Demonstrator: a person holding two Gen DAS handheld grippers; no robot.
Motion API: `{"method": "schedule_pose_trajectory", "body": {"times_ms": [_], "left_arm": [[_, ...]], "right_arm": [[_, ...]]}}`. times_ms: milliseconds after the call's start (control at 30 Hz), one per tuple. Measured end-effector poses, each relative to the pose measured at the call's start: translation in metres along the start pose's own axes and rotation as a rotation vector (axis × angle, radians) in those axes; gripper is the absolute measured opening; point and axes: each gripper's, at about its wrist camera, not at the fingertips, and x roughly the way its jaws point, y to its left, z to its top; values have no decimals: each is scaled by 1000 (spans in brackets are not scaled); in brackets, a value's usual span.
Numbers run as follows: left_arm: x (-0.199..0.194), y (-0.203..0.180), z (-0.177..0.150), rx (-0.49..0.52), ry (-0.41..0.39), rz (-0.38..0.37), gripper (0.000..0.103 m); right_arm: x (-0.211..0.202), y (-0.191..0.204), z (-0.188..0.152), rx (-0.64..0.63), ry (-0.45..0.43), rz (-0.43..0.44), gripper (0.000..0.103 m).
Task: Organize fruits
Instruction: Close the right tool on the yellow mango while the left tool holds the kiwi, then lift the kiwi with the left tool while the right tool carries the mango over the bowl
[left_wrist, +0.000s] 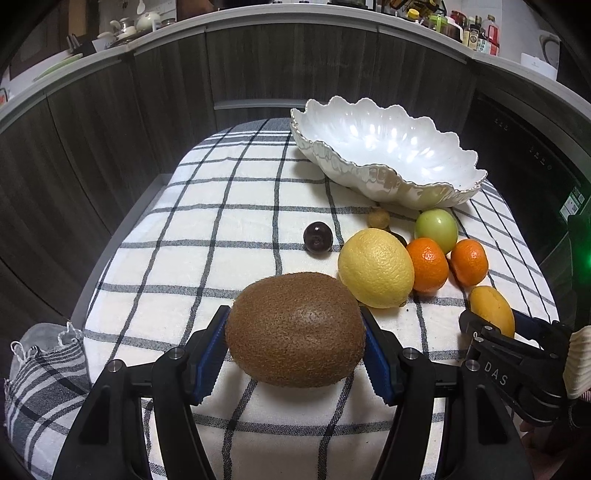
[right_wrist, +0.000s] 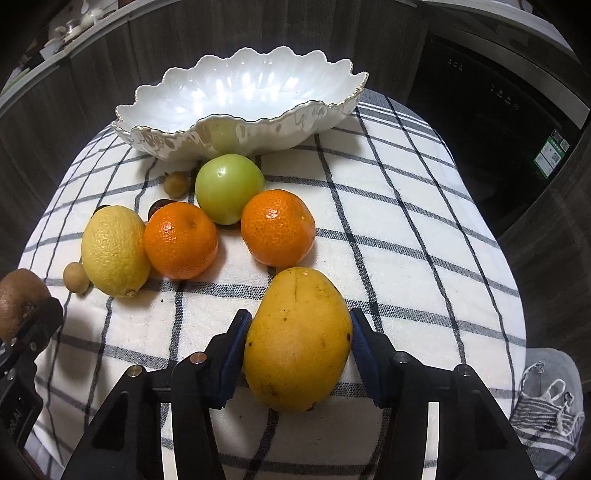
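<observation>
A brown kiwi (left_wrist: 295, 332) sits between the blue pads of my left gripper (left_wrist: 295, 317), which is shut on it just above the checked cloth. My right gripper (right_wrist: 300, 317) is shut on a yellow mango (right_wrist: 299, 343), with a pad against each side. Behind the mango lie a lemon (right_wrist: 114, 251), two mandarins (right_wrist: 181, 240) (right_wrist: 279, 227) and a green round fruit (right_wrist: 227, 188). A dark plum (left_wrist: 317, 238) lies apart on the left. The white scalloped bowl (right_wrist: 240, 136) stands at the back with nothing in it.
Two small brown fruits (right_wrist: 176, 183) (right_wrist: 76, 277) lie near the bowl and beside the lemon. The checked cloth (left_wrist: 207, 229) drapes over the table's edges. Dark cabinets stand behind, a black appliance (right_wrist: 498, 129) to the right.
</observation>
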Motion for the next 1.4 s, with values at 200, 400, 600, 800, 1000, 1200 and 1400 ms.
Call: {"method": "schedule_pose_trajectory", "body": {"times_ms": [200,400,600,800,1000,1200,1400], "left_arm": [[-8,-1,1,5,-24,6,65],[-16,-5,5,14,-39,3,65],[-22,-8,18,17,-55,0,65],[-27,-12,31,28,-74,-6,65],[-33,-18,50,42,-108,-11,65],[-34,-27,75,57,-139,-20,65],[-28,-34,104,67,-165,-31,65]], "right_arm": [[-9,0,0,0,-12,21,53],[-24,-3,2,3,-35,35,53],[-39,-5,8,10,-57,55,53],[-53,-6,19,7,-94,74,53],[-62,-8,35,7,-130,84,53],[-66,-13,57,9,-170,86,53],[-68,-16,83,9,-211,80,53]]}}
